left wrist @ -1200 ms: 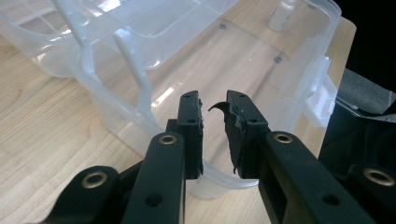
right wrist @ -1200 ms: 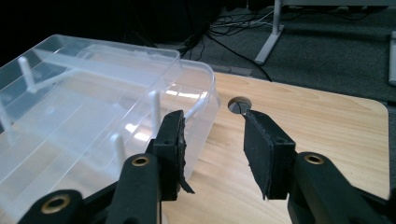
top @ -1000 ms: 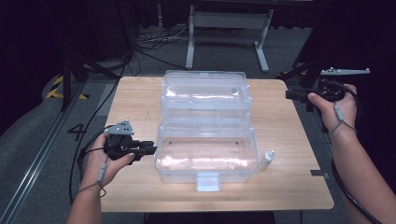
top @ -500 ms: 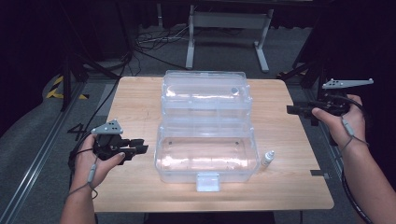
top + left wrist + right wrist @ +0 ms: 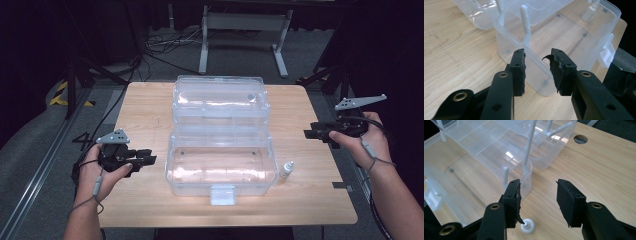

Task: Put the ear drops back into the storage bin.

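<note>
A light wooden desk carries everything, with a round cable hole cut through its top. Behind it, toward twelve o'clock, a grey metal stand sits on the dark floor among loose black cables. At about ten o'clock, yellow-and-black hazard tape marks the floor.

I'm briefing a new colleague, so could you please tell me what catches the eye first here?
A large clear plastic box stands open mid-table, its lid folded back. A small white bottle stands just right of it. The left gripper and right gripper hover open on either side.
</note>
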Demonstrator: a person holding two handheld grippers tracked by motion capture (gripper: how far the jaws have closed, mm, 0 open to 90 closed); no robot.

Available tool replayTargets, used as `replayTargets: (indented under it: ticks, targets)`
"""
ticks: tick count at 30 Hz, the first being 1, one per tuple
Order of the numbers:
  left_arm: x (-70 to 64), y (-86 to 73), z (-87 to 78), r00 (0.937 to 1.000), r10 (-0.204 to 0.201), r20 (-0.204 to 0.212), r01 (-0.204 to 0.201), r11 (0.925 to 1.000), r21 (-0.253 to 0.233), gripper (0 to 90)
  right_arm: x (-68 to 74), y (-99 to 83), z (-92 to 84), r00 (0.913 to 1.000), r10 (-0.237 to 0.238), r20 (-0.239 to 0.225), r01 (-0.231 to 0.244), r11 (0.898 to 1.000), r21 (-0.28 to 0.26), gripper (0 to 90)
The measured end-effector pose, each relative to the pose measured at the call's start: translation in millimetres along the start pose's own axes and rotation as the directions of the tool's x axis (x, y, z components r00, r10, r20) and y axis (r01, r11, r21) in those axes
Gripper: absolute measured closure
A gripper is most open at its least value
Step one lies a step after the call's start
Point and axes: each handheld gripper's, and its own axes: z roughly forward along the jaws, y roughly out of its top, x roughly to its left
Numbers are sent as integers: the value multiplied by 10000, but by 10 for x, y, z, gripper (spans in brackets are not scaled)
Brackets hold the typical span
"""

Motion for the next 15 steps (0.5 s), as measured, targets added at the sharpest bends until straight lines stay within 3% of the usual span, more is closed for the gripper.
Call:
replayTargets:
  ticks: [10, 15]
  targets:
    - [14, -24, -30, 9999, -106, -94, 106, 9999, -22, 630, 96, -37, 97, 9991, -421, -103, 428, 9959, 794, 552]
    - [21, -62, -58, 9992, -277, -284, 277, 9996, -37, 622, 112, -38, 203, 9968, -751, -268, 783, 9852, 1522, 538]
